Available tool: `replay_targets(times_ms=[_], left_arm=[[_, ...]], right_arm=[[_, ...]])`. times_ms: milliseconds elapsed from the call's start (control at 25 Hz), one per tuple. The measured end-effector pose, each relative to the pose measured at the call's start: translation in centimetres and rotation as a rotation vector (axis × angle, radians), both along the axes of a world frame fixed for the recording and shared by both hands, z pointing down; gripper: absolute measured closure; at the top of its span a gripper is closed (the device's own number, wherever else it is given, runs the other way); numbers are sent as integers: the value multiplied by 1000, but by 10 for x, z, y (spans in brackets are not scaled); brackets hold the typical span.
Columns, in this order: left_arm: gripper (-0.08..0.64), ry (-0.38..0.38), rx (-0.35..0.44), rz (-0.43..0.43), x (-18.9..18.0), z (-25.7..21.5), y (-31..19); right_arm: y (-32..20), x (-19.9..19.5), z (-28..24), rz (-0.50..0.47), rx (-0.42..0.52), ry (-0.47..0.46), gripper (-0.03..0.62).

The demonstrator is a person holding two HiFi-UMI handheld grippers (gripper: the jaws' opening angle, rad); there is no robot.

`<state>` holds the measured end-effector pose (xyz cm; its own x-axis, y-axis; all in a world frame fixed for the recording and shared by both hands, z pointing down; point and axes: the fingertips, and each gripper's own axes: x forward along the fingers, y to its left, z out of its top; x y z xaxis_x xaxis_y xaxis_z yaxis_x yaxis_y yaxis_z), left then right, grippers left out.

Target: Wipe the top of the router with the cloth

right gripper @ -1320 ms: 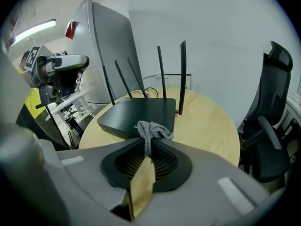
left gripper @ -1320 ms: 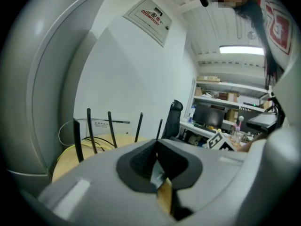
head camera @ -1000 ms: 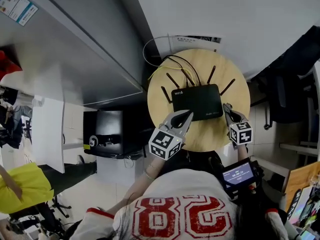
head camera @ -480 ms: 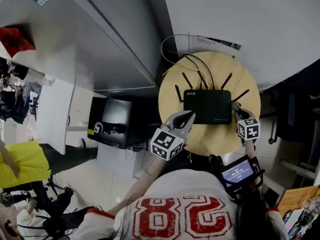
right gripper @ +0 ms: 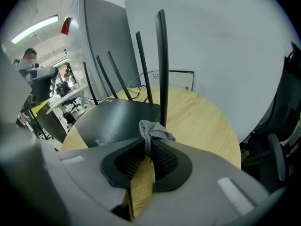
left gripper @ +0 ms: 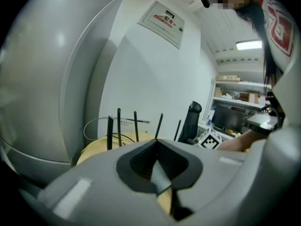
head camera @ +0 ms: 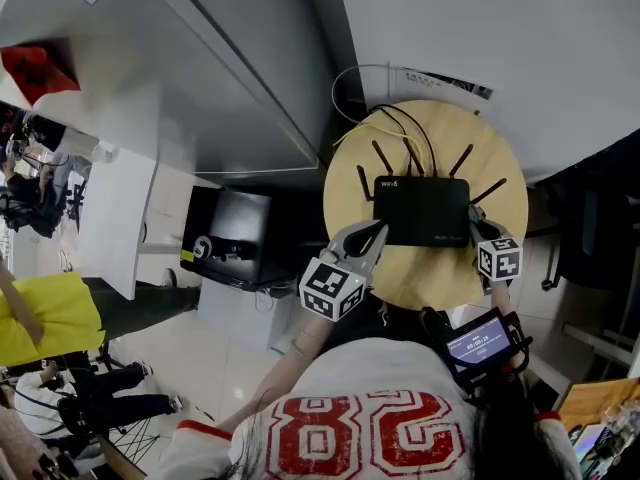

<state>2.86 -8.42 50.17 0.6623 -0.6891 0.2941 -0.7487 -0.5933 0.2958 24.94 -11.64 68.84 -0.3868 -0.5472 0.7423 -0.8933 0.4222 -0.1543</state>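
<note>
Small round wood table (head camera: 425, 273) by a white wall. The router (head camera: 421, 211), black and flat, lies in the table's middle, long axis left-right, antennas (head camera: 384, 157) on its far edge. The cloth (right gripper: 153, 132), grey, is pinched in the right gripper (head camera: 476, 222), jaws pressed on it, at the router's near right corner. So this gripper is the nearer one, and the top lies to its left and a bit far. I judge the wipe goes leftward along the long axis. The left gripper (head camera: 375, 232) is at the near left corner, jaws together w/ nothing btw them.

light: bright, even | edges: fisheye-warped | close foreground: soft, blurred
</note>
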Motion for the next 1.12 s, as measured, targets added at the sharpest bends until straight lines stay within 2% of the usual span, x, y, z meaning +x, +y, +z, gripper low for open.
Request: replay_targets(times_ms=[320,800,1000,1120], left_arm=[[555,15,5,66,18,-1,7],[555,28,2,155,32,-2,15],[555,27,2,190,36,-1,20],[555,27,4,194,32,-1,21]], right_arm=[[37,2,3,18,-20,-9,554],[82,-5,6,109,-49,-43,554],[98,-11,12,104,-70,-38,554],[98,-7,12,143,-62,-23,554]])
